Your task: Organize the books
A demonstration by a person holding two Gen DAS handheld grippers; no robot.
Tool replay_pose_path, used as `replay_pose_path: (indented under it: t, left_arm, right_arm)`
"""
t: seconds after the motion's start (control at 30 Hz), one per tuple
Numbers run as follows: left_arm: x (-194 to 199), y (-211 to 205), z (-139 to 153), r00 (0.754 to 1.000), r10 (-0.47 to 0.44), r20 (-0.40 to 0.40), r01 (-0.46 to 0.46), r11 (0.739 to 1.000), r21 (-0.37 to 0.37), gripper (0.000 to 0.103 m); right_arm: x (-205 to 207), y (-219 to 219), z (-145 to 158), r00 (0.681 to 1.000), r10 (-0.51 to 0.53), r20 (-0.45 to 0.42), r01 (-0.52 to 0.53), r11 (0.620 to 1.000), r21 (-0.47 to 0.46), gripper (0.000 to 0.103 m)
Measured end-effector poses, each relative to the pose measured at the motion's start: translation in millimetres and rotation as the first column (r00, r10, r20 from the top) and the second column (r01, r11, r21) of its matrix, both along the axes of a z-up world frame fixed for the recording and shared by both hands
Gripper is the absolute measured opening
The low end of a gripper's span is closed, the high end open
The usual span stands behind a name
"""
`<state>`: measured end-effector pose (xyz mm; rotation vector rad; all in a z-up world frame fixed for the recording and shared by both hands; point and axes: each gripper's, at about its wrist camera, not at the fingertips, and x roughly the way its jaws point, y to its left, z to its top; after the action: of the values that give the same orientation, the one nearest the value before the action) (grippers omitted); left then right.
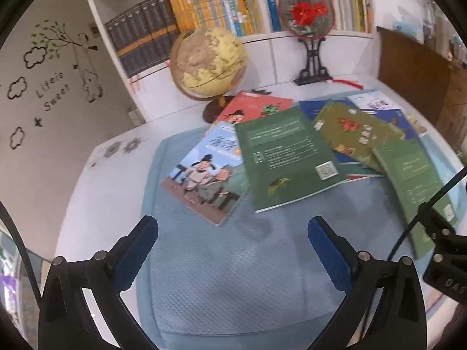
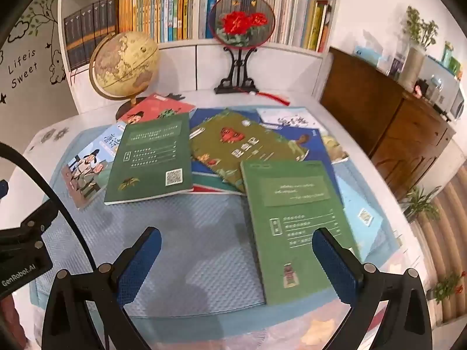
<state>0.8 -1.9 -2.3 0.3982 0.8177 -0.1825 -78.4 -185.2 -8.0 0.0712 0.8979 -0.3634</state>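
Several books lie scattered on a blue mat [image 1: 233, 277] on a white table. A green book [image 1: 287, 157] [image 2: 150, 157] lies back side up in the middle. A cartoon-cover book [image 1: 204, 175] [image 2: 87, 169] lies to its left, a red one [image 1: 254, 106] [image 2: 154, 109] behind. An olive-green book [image 1: 356, 134] [image 2: 242, 145] and blue ones lie to the right. A second green book [image 1: 414, 186] [image 2: 294, 221] lies nearest the right gripper. My left gripper [image 1: 233, 233] is open above the bare mat. My right gripper [image 2: 236, 246] is open, its right finger [image 2: 335, 259] over the second green book.
A globe [image 1: 208, 61] [image 2: 124, 64] and a fan on a black stand [image 1: 309, 29] [image 2: 242, 20] stand at the table's back, before a full bookshelf [image 1: 221, 8] [image 2: 163, 14]. A brown cabinet [image 2: 388, 134] stands to the right.
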Motion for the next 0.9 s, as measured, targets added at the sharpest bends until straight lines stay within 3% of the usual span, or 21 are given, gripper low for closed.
replay_pose_path:
  t: [0.13,0.27,0.33,0.4,0.9]
  left_arm:
    - [-0.2,-27.7,0.3,0.999,-0.005,-0.036,0.006,1.000,0.023,0.102]
    - [-3.9,-38.9,22.3,0.999,-0.015,-0.044,0.013,0.998,-0.058,0.102]
    - [-11.9,-4.1,19.2,0.998,-0.049,-0.024,0.045,0.987,-0.155,0.102]
    - [-13.6,-5.1,24.6,0.998,-0.056,-0.023,0.051,0.984,-0.168,0.102]
    - [-28.7,-13.3,83.2,0.990,-0.022,0.143,0.052,0.975,-0.216,0.102]
  right_arm:
    - [-1.3,-8.1,10.7,1.000,0.001,0.025,-0.001,1.000,0.012,0.103]
    - [-6.7,0.8,20.6,0.999,0.002,0.036,0.000,0.997,-0.071,0.103]
    - [-15.2,15.6,22.4,0.998,-0.012,0.056,0.018,0.995,-0.103,0.103]
    - [-17.2,16.4,28.1,0.998,-0.018,0.060,0.025,0.994,-0.110,0.103]
    - [-21.2,11.9,75.0,0.992,-0.025,0.125,0.046,0.986,-0.163,0.103]
